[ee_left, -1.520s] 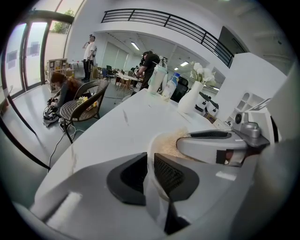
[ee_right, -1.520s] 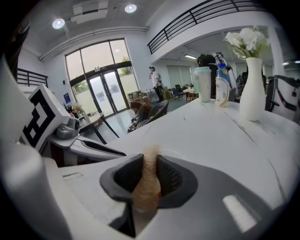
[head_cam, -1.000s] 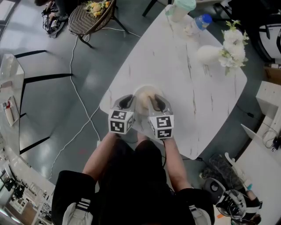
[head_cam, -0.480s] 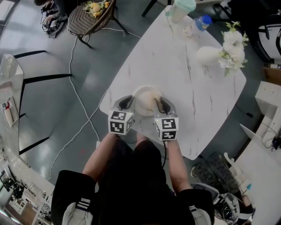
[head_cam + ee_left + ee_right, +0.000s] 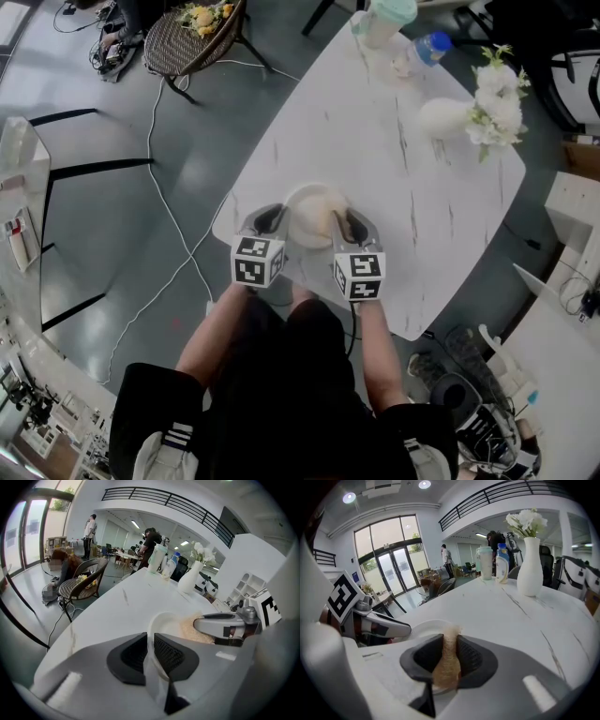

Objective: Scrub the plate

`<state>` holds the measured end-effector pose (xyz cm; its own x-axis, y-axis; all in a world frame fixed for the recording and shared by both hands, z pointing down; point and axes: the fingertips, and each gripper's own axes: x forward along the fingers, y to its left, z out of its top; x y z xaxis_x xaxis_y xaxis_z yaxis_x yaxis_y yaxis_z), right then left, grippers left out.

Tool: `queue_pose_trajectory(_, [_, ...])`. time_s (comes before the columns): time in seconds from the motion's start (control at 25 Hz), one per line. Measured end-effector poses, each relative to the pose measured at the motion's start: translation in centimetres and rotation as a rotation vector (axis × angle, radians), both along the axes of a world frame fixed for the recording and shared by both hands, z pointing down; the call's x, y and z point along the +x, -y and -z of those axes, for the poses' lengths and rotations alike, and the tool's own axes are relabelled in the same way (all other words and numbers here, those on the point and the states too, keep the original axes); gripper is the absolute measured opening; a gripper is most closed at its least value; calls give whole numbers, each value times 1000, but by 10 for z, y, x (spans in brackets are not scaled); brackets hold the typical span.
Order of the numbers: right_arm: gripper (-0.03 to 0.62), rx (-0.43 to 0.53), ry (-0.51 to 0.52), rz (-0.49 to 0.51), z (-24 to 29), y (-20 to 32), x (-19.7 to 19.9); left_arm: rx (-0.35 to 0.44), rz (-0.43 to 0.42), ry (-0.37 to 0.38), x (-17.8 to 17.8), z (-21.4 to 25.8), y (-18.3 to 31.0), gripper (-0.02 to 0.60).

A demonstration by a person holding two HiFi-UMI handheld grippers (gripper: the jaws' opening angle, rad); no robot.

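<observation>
Left claw first: pinching the near rim of the plate between both pads, clamping it tight and steadying it where it seems to be resting on the tabletop, close to the near edge. Squeezing, with the right claw, a tan sponge between closed pads, poking its free end over the plate's hollow from the right.

Judging the plate as stiff, smooth and probably glazed: light enough to skate on the slick tabletop, brittle if knocked off the nearby edge. Keeping hold at the rim, likely the sensible spot, leaving the middle free for rubbing.

Judging the sponge as soft and springy, squashing thin under the pads; taking it mid-body, leaving plenty sticking out. Risking, with too hard a press, tipping the plate about its pinched rim.
</observation>
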<state>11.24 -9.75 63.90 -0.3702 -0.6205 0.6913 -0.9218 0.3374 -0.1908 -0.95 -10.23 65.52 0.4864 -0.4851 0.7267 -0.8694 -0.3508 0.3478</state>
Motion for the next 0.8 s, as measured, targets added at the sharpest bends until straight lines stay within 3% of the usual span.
queue_pose_trajectory(0.48, [91, 35, 56, 22, 27, 1, -21, 13, 3, 9, -1, 1, 0, 54])
queue_pose_trajectory(0.8, [91, -10, 119, 62, 21, -17, -54, 4, 2, -1, 0, 1, 0, 54])
